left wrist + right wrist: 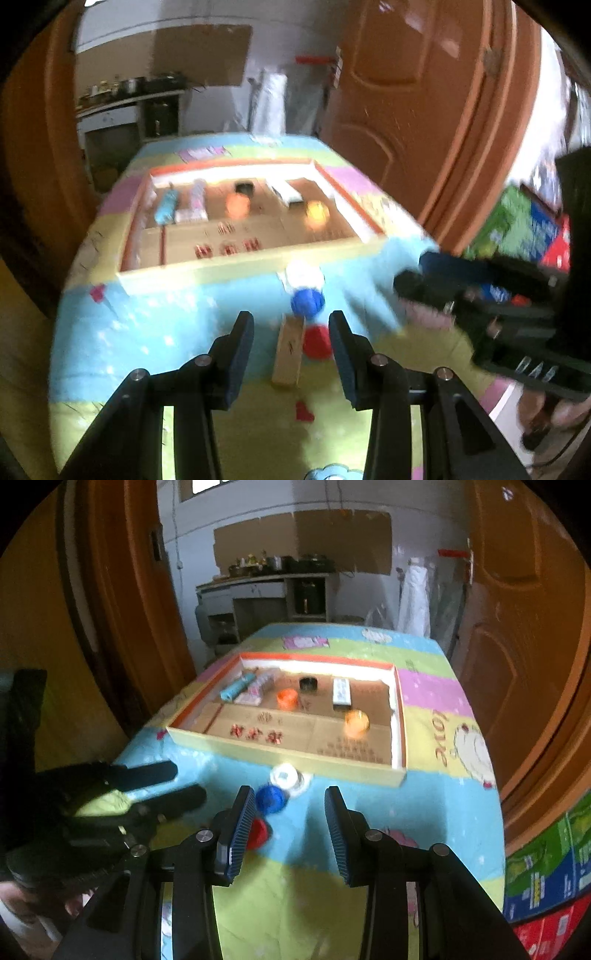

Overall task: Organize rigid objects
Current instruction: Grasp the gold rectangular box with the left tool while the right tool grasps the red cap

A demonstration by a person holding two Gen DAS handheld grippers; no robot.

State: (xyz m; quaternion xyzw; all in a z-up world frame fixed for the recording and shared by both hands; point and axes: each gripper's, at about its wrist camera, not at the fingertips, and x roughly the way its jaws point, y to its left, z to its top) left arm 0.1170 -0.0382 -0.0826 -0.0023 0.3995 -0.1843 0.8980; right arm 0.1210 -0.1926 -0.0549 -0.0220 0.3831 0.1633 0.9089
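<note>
I have both grippers tilted down over the near table edge, left gripper (291,347) and right gripper (290,823) released, empty; blue cap (270,798), red cap (258,832) and white cap (285,775) lie just beyond, near the tray (280,755).

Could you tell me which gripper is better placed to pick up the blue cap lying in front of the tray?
Left, probably. The blue cap lies centred just ahead of the left gripper; the right gripper sees it off beside one finger.

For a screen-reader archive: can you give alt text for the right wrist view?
An open tool hovers over a colourful tablecloth, near a blue cap, a red cap and a white cap. Beyond lies a shallow cardboard tray holding small items; another tool enters from the left.
</note>
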